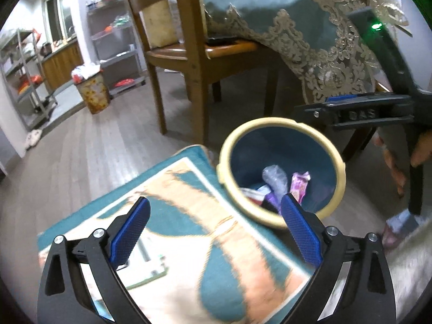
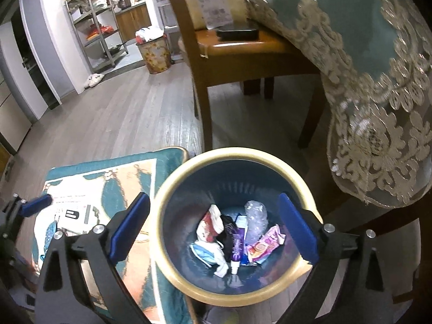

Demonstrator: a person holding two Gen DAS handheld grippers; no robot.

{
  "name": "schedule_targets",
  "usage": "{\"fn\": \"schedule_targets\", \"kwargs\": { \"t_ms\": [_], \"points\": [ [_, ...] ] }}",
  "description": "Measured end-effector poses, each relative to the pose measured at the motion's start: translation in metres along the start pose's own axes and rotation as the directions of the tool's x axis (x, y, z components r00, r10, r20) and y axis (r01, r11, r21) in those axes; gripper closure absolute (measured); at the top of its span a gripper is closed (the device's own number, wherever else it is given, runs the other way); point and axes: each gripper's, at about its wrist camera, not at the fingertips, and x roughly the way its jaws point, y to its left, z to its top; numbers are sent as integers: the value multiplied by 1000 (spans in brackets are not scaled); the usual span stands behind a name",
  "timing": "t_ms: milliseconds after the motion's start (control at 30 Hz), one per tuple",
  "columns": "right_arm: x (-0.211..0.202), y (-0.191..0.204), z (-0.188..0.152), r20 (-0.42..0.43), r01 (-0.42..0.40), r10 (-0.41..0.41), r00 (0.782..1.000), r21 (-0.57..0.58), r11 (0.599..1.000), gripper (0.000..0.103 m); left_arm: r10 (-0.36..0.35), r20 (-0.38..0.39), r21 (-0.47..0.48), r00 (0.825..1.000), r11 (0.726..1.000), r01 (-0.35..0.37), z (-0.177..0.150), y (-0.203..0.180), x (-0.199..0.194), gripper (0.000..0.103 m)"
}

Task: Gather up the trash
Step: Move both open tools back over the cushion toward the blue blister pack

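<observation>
A blue trash bin with a cream rim (image 2: pixel 310 189) stands on the floor beside a teal patterned rug (image 2: pixel 129 178). It holds several pieces of trash: a pink wrapper (image 2: pixel 266 244), a purple tube (image 2: pixel 237 240), a clear plastic bag (image 2: pixel 255 217) and a crumpled white wrapper (image 2: pixel 209 225). My right gripper (image 2: pixel 213 224) is open and empty, right above the bin. My left gripper (image 1: pixel 216 229) is open and empty above the rug, left of the bin's rim (image 1: pixel 280 120). A flat paper box (image 1: pixel 145 264) lies on the rug under the left gripper. The right gripper (image 1: pixel 359 110) shows beyond the bin.
A wooden chair (image 2: pixel 243 46) with a dark object on its seat stands behind the bin. A teal lace-edged tablecloth (image 2: pixel 378 81) hangs at the right. A full floral bin (image 2: pixel 156 54), metal shelves (image 2: pixel 91 27) and slippers (image 2: pixel 93 79) are at the far left.
</observation>
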Motion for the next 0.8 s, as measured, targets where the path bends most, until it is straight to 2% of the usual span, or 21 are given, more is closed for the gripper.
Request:
{"fn": "schedule_targets", "kwargs": {
  "t_ms": [133,233,333,467,567,667,800],
  "points": [
    [-2,22,5,10,-46,46,999,5,999,6,61,8,47,998,997,-61,-1,34,-40,7],
    [-1,47,5,6,-60,61,998,-31,998,6,91,19,-6,996,996,-91,-7,68,-66,6],
    [2,76,4,-5,-71,71,997,-94,993,6,141,43,-82,989,987,-137,-29,102,-84,5],
    [6,108,-1,-12,-73,72,997,-181,981,6,146,-14,-242,989,959,-145,-60,147,-85,5],
    [14,135,-11,-37,-108,102,994,-238,965,6,191,-1,-240,982,953,-186,-76,165,-97,5],
    [26,160,-22,-74,-155,140,987,-279,948,6,241,-34,-238,970,941,-242,-95,187,-102,5],
    [41,203,-40,-106,-202,175,979,-360,911,6,253,-83,-318,964,910,-266,-123,220,-103,5]
  ]
}}
